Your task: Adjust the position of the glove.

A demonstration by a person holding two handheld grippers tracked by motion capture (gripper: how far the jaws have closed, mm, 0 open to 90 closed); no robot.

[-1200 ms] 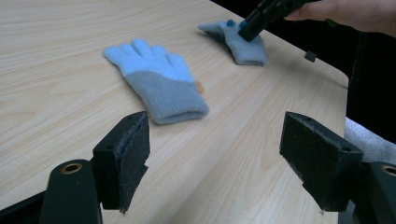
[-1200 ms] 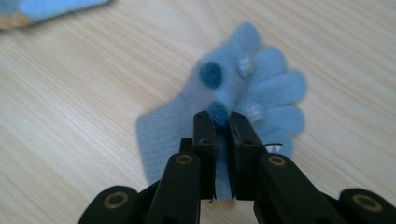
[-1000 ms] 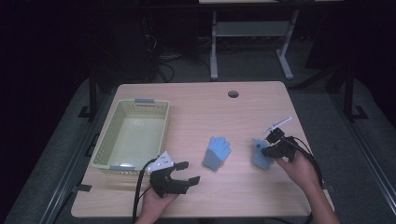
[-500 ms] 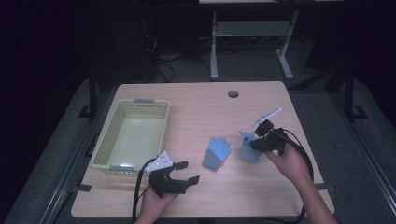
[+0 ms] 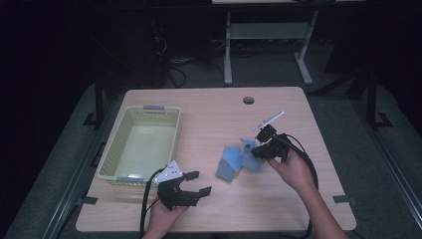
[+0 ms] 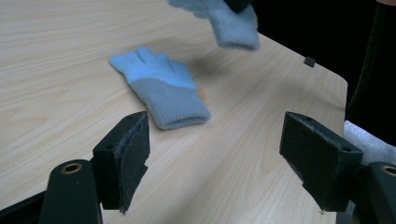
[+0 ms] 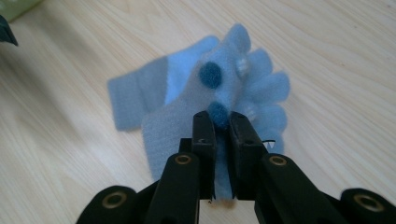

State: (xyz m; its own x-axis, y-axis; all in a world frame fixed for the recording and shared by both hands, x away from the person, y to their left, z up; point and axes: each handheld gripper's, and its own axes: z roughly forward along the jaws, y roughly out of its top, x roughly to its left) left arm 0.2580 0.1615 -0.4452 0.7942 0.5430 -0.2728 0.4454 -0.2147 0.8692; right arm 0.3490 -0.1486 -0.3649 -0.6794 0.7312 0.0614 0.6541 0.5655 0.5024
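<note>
A blue glove (image 5: 227,168) with a grey cuff lies flat on the wooden table (image 5: 209,109), also seen ahead in the left gripper view (image 6: 161,91). A second blue glove (image 5: 247,149) hangs just above it, pinched in my right gripper (image 5: 256,151). In the right gripper view the jaws (image 7: 222,126) are shut on this glove (image 7: 210,93), which has dark blue dots, and the lying glove's cuff (image 7: 135,100) shows beneath. My left gripper (image 5: 198,182) rests near the front edge, open and empty (image 6: 222,154). The held glove (image 6: 231,23) dangles at the top of its view.
A pale green mesh basket (image 5: 119,154) stands at the table's left, close behind my left gripper. A round cable hole (image 5: 248,100) sits near the far edge. A desk frame (image 5: 263,35) and cables lie on the dark floor beyond.
My right gripper has carried its glove leftward and a little up, so it now hangs over the lying glove. The left gripper has stayed put.
</note>
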